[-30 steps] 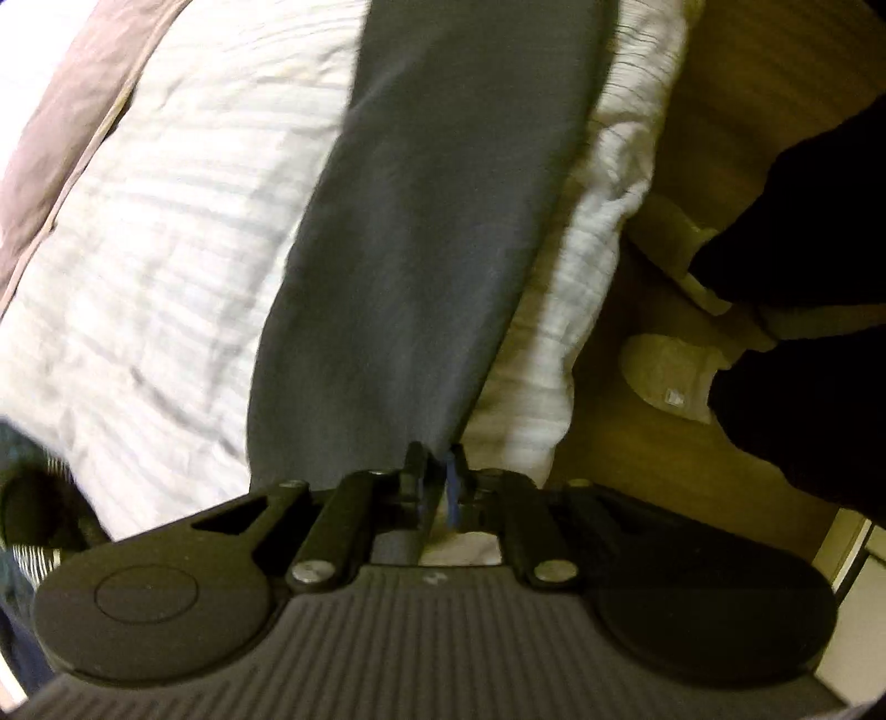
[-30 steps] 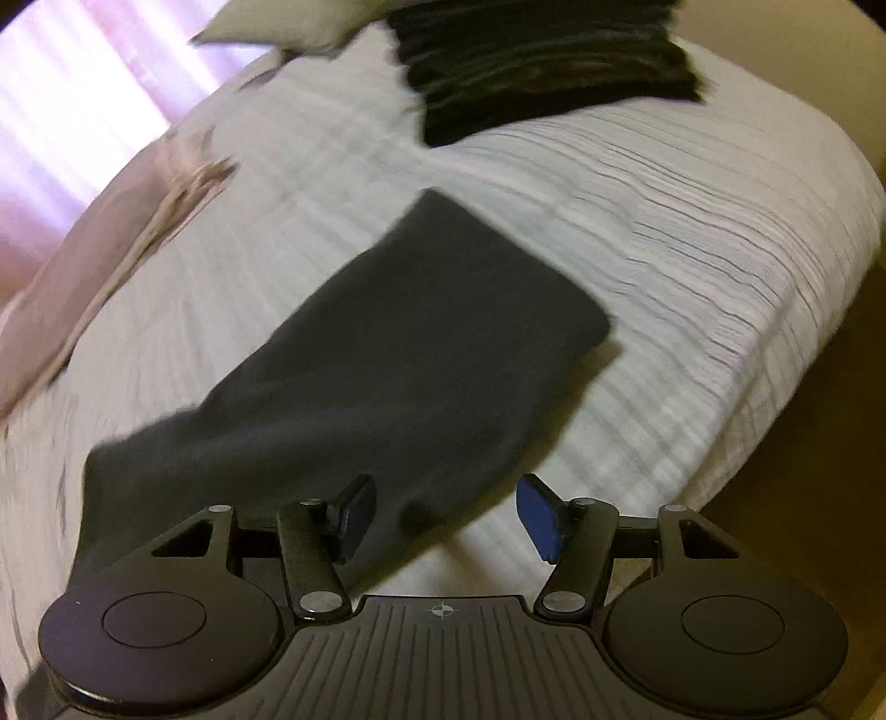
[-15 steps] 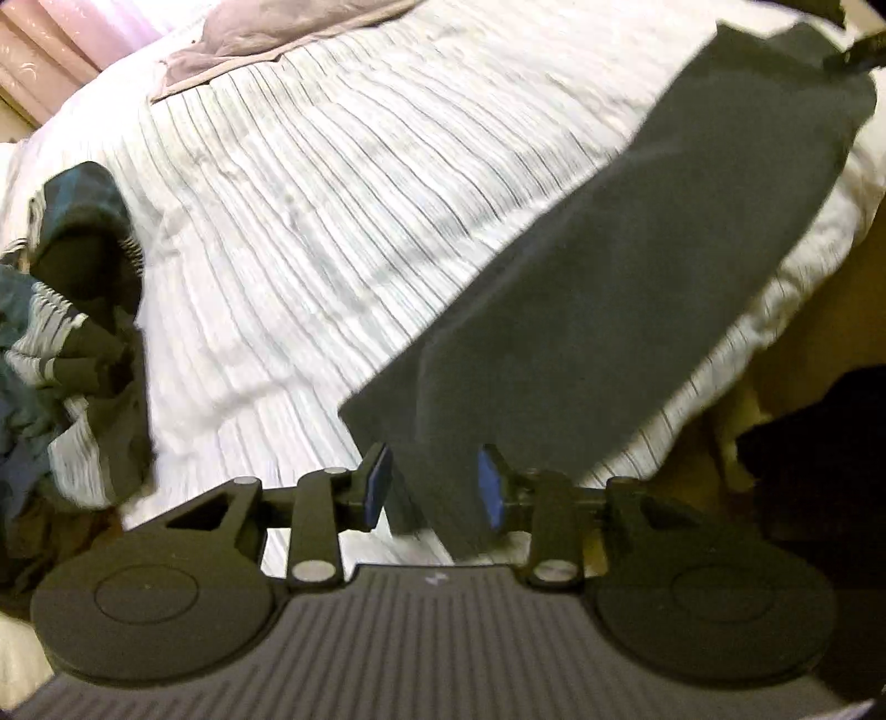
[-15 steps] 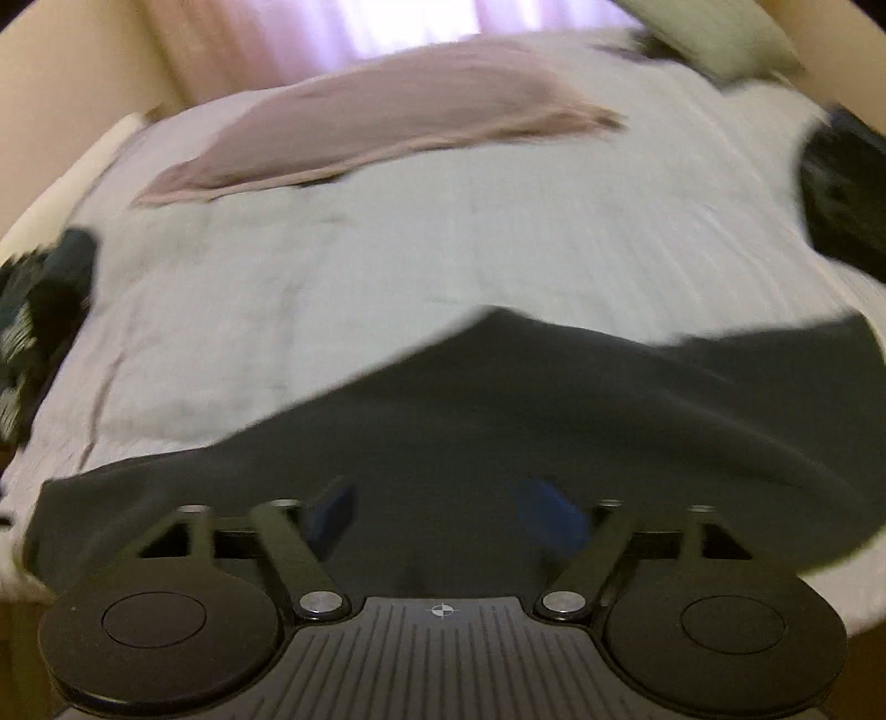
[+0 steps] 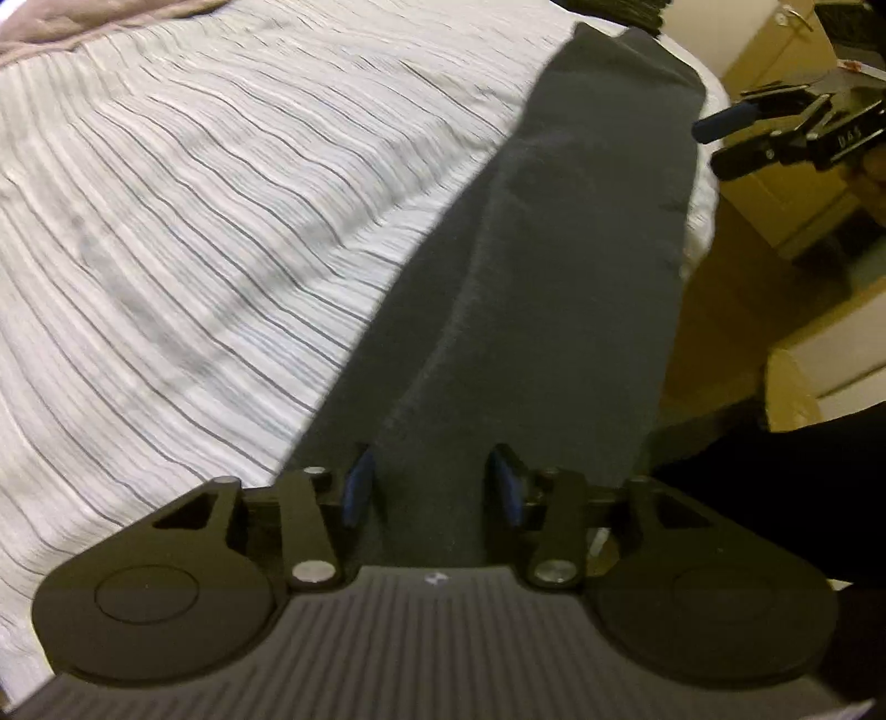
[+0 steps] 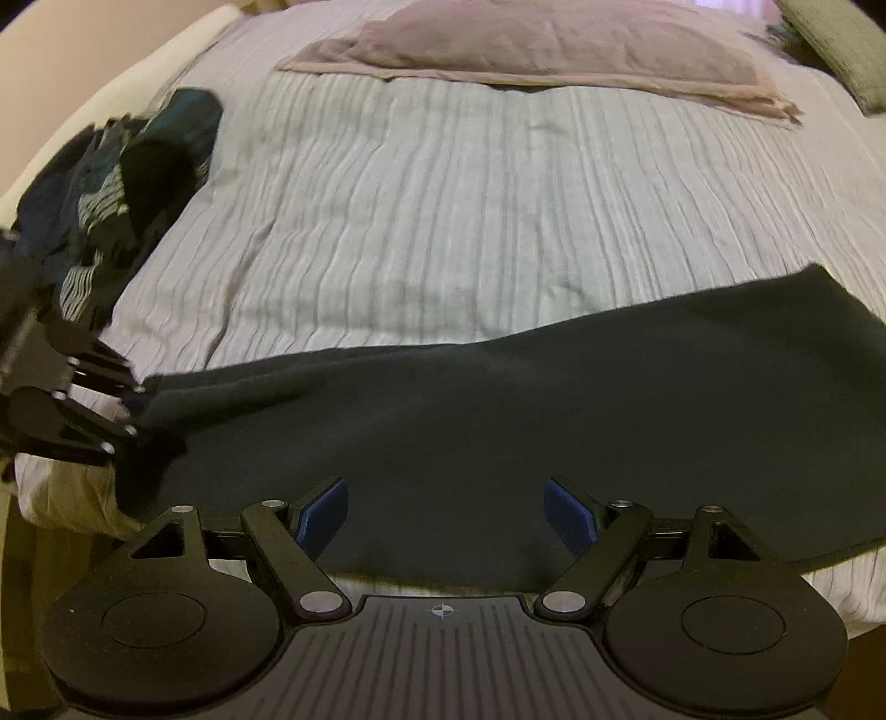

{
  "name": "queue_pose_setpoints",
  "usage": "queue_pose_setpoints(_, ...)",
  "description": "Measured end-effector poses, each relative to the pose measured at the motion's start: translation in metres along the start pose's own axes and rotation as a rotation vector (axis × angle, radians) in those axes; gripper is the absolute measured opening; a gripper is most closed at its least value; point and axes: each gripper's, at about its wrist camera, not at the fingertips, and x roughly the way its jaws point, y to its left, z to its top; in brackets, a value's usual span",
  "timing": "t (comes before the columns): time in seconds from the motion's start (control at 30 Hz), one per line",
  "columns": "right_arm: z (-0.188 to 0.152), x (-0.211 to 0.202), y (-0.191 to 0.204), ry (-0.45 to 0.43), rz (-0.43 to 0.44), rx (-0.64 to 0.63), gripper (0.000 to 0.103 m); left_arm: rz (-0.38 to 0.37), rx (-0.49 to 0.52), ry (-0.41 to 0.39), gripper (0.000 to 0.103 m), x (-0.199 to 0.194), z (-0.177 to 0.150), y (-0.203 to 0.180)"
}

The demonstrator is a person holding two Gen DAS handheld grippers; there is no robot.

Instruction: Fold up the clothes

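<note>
Matt dark cloth garment (image 5: 554,310) on ribbed, striped bedspread (image 5: 221,221).

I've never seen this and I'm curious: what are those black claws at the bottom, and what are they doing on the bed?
They are two pinching tools, one in each of a person's hands. Each carries a camera looking along its fingers: one picture is from the left gripper, one from the right gripper. Both look down at a bed with a striped cover. A long dark garment lies along its edge; a pile of clothes and a pink pillow lie farther off. The left jaws have just been closing around the garment's end, not pinching yet; the right jaws have just been opening above it. Nothing is held.
</note>
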Motion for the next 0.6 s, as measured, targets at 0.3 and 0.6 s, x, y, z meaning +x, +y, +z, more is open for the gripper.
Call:
queue_pose_setpoints(0.3, -0.003, 0.007, 0.001, 0.001, -0.024, 0.047, 0.081, 0.419, -0.039, -0.008, 0.028, -0.067, -0.025, -0.022)
queue_pose_setpoints(0.6, -0.013, 0.021, 0.009, 0.057, 0.006, 0.004, 0.081, 0.310, -0.222, -0.037, 0.038, -0.052, -0.025, 0.011)
